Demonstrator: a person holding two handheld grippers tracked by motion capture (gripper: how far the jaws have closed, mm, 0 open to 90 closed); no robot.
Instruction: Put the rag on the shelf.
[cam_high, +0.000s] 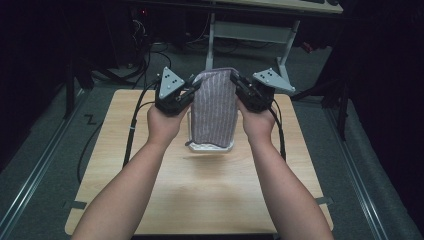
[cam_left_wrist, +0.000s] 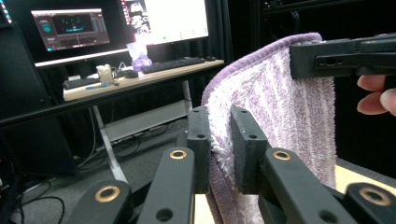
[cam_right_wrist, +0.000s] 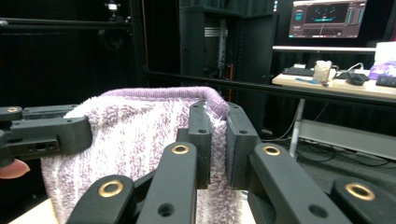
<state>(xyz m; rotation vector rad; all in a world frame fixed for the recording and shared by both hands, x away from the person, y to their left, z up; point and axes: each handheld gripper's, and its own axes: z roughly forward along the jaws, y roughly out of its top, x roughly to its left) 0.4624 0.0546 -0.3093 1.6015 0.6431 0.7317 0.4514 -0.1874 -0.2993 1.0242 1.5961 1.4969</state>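
A purple-and-white striped towel (cam_high: 214, 107) hangs above the wooden table (cam_high: 150, 190), stretched between both grippers by its upper corners. My left gripper (cam_high: 196, 87) is shut on the towel's upper left edge; in the left gripper view its jaws pinch the fluffy towel (cam_left_wrist: 275, 107) at the left gripper (cam_left_wrist: 219, 140). My right gripper (cam_high: 234, 79) is shut on the upper right corner; the right gripper view has the towel (cam_right_wrist: 135, 140) clamped in the right gripper (cam_right_wrist: 218, 140). Each gripper view also shows the other gripper's jaw on the towel's far corner.
A white tray-like object (cam_high: 212, 146) lies on the table under the towel's lower edge. Beyond the table stands a desk (cam_left_wrist: 135, 79) with monitors and keyboards. Cables run across the floor at the left.
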